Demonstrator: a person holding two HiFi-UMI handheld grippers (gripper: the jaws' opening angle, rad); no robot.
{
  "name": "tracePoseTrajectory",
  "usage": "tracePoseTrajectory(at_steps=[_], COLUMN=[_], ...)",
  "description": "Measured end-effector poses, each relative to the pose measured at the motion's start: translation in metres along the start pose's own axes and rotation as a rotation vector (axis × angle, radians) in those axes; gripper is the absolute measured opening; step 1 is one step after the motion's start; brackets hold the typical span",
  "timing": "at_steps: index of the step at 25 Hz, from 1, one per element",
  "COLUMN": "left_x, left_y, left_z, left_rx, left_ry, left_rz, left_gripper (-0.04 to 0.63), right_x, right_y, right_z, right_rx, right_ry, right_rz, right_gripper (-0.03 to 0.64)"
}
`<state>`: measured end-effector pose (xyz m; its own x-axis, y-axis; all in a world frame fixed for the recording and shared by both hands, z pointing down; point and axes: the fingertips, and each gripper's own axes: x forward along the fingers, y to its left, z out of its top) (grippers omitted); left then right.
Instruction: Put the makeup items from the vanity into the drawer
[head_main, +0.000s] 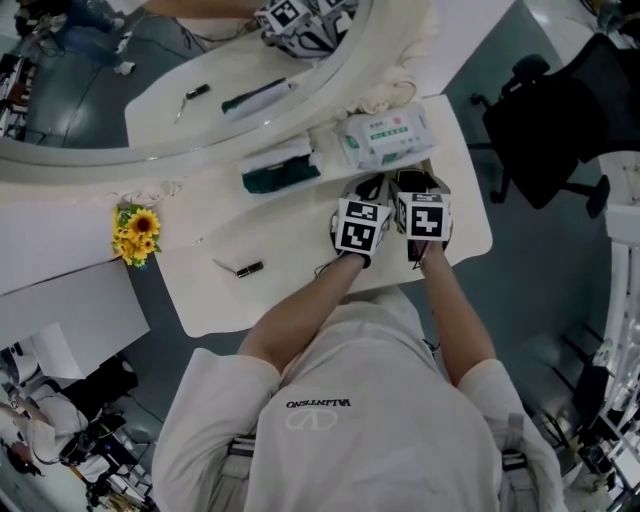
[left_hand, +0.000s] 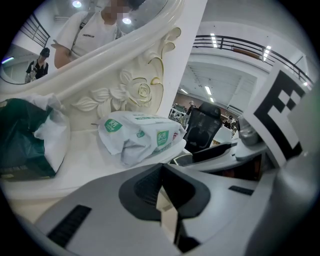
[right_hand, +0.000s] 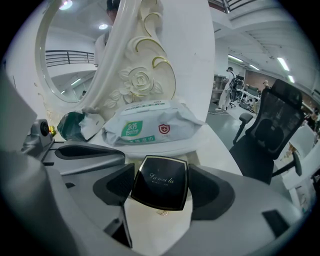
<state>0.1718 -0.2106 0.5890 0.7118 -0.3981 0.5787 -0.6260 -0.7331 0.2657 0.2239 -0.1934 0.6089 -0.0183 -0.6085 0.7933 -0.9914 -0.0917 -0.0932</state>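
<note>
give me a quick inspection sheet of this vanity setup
surface: white vanity top, mostly bare
job's things: black compact in right tool; small dark tube lying on the top; drawer not in view
clutter: wipes pack, green tissue pack, sunflowers
tools: left tool shut, empty; right tool shut on compact
cables: nothing seen
surroundings: mirror behind, office chair to the right

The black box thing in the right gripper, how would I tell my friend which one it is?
Look at the white vanity's carved mirror frame, then the wet wipes pack lying below it. Just in front of that pack, the right gripper clamps a black compact. It is the only glossy dark square there, light-rimmed with script writing on top.
</note>
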Motion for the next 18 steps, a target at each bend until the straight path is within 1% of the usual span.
tracePoseTrajectory(at_steps=[5, 15, 18], left_x=[0.0007, -0.0011, -0.0012], left_y=[0.0024, 0.0076, 0.0079], left_z=[0.002, -0.0026, -0.0021], left_rx=[-0.006, -0.01, -0.01], left_ry=[-0.005, 0.0, 0.0], left_rz=[0.002, 0.006, 0.005], left_gripper=[0.0, 0.0, 0.0], right_x=[-0.0027, 0.0041, 0.0027], right_y=[0.0016, 0.0013, -0.0013], right_z=[0.0058, -0.0015, 0.001], right_rx=[-0.013, -0.006, -0.009], right_ry=[-0.004, 0.005, -0.009], right_rz=[-0.004, -0.003, -0.023], right_gripper=[0.345, 0.342, 0.282])
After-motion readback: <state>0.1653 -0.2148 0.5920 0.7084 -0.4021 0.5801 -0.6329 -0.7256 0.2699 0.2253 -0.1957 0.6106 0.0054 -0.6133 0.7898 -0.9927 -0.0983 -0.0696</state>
